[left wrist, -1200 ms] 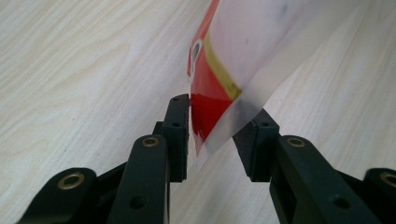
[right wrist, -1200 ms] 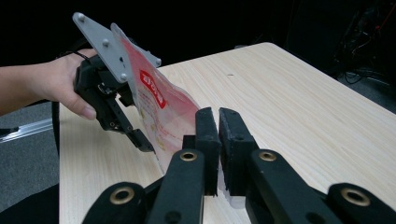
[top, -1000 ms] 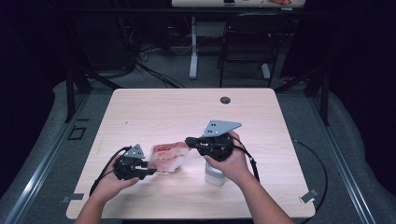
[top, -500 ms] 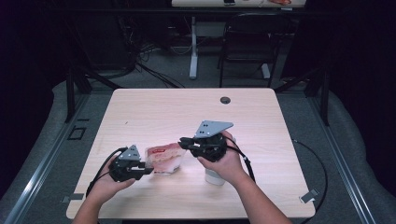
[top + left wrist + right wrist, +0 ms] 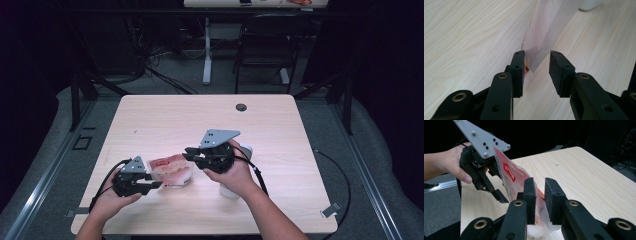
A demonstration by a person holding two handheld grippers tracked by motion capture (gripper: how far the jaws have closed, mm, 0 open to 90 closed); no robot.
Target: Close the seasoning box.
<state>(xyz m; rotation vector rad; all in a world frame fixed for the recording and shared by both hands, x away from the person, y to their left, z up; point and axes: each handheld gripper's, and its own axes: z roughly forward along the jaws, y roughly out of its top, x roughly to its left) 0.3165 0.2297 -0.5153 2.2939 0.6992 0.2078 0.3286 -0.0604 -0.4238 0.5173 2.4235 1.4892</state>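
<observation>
A clear food pouch [image 5: 171, 170] with a red printed label stands on the pale wooden bench [image 5: 280, 120], held up between the two tools. Its long axis runs level along the near part of the bench, from the left tool [image 5: 150, 181] at its left end toward the right tool [image 5: 189, 154] at its upper right edge. In the left gripper view the left tool [image 5: 537, 67] straddles the pouch's thin edge [image 5: 541, 37]: the film lies against the left jaw and stands clear of the right one, so the tool reads as released about the film, its jaws having just been opening. In the right gripper view the right tool [image 5: 539, 195] has the pouch's red-trimmed edge [image 5: 511, 177] running into a narrow gap between its jaws; the pads look close to the film but not plainly pressed on it, and the jaws have likewise just been opening, so this tool too reads as released, though contact cannot be ruled out. The left tool [image 5: 496, 182] shows beyond, at the far end of the pouch. A white cup [image 5: 246, 151] stands just behind the right hand [image 5: 235, 172], apart from the pouch. Judged from this layout, any coming pull or regrasp depends on both tools sharing the pouch's one axis, each at an opposite end and about equally near.
</observation>
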